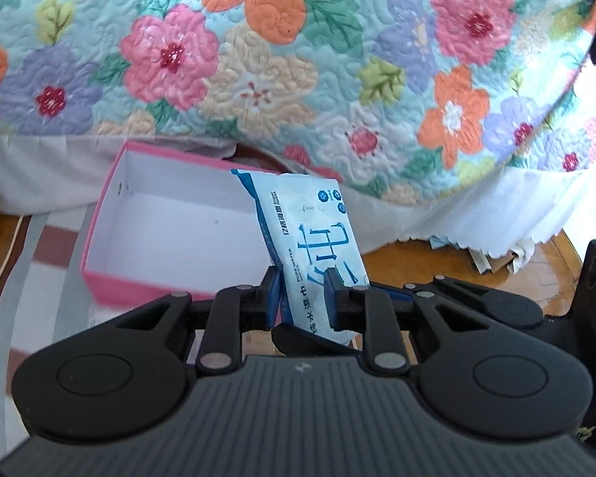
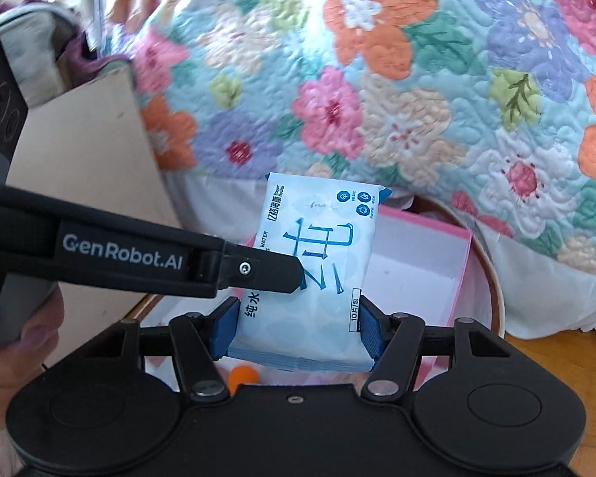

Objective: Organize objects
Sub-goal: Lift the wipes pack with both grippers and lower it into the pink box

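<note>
Right fingers: the right gripper [image 2: 296, 326] had its blue pads [image 2: 222, 328] pressed against both side edges of the flat white-and-blue plastic pack of wet wipes [image 2: 314, 274], clamping its lower end; the pack stood upright between them, printed face toward the camera.

Left fingers: the left gripper [image 1: 302, 298] was closed on the same pack [image 1: 310, 238], one blue pad [image 1: 272, 294] at the back and the other at the printed front, so the pack was seen edge-on and tilted.

Left gripper seen from the right: its black finger [image 2: 258, 272] reached in from the left and lay across the pack's face, just above the right pads.

Pack and box: the pack was held above the near rim of the open pink cardboard box with a white inside [image 1: 171, 218]; in the right view the box [image 2: 429, 254] lay behind and below the pack.

Below the pack: a small orange round thing [image 2: 242, 375] showed under the pack, too hidden to name.

Beyond the box: a quilted floral bedspread [image 1: 298, 59] hung behind the box, and a brown cardboard flap [image 2: 87, 151] stood to the box's left.

Under the box: a striped mat [image 1: 39, 254] on a wooden floor [image 1: 417, 258].
</note>
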The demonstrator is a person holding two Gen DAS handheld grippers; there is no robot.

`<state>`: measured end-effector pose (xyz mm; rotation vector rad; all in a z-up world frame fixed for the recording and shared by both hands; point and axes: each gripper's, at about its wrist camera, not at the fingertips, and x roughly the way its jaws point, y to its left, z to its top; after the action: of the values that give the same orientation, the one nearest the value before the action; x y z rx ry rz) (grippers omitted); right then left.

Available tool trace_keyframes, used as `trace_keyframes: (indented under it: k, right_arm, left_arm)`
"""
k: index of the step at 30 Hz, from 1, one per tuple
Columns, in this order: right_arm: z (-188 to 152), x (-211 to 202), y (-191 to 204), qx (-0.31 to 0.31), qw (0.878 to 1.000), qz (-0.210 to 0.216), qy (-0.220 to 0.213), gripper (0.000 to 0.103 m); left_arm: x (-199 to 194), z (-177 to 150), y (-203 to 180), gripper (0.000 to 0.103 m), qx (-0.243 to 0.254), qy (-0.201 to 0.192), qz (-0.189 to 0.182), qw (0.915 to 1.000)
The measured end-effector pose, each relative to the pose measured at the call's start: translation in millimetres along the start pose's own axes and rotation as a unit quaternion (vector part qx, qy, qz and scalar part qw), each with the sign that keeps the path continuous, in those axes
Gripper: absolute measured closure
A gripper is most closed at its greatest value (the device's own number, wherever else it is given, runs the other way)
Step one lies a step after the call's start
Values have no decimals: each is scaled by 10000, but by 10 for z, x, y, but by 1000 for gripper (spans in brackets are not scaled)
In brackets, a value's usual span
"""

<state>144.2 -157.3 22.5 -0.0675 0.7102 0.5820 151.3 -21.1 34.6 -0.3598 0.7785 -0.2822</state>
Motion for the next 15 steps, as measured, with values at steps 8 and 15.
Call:
trace_keyframes:
  k: [8, 15]
  right_arm:
    - [151, 772, -478, 819, 9964, -119, 168, 36]
    - [144, 1557, -803, 1161, 9901, -516, 594, 36]
  left_arm:
    - [934, 414, 363, 82, -289, 402, 0, 9988]
    - [1876, 596, 767, 82, -673, 967, -133, 9929]
